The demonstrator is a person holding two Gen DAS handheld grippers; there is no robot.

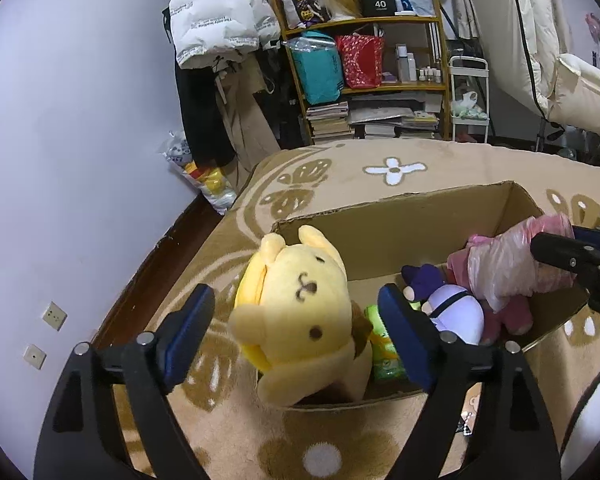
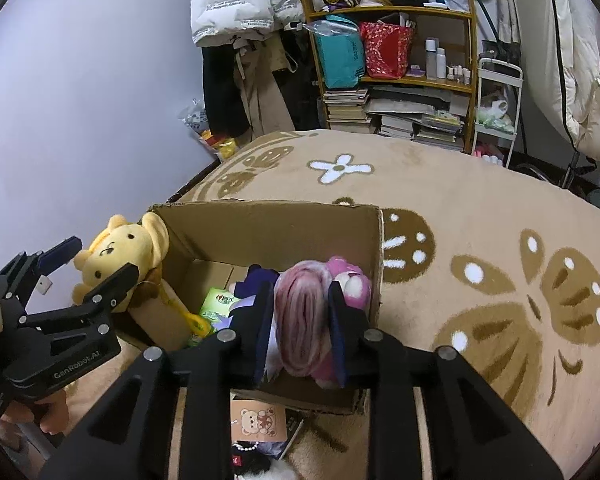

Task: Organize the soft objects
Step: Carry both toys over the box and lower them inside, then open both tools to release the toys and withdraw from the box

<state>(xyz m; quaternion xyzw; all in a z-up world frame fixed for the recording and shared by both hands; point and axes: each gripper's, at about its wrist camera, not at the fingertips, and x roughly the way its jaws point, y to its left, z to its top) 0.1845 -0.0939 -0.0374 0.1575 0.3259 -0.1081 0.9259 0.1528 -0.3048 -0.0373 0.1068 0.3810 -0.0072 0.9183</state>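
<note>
A yellow dog plush (image 1: 300,312) leans on the left rim of an open cardboard box (image 1: 400,216); it also shows in the right wrist view (image 2: 120,252). My left gripper (image 1: 296,328) is open, its blue pads either side of the plush without pressing it. My right gripper (image 2: 300,312) is shut on a pink plush wrapped in clear plastic (image 2: 302,312), held over the box's right end (image 1: 512,268). Inside the box lie a purple-and-white plush (image 1: 452,304) and a green packet (image 1: 384,356).
The box stands on a beige rug with brown and white flowers (image 2: 480,220). A bear-print tag and black-and-white items (image 2: 258,424) lie in front of the box. A cluttered shelf (image 2: 396,52), hanging coats and a white cart stand at the back.
</note>
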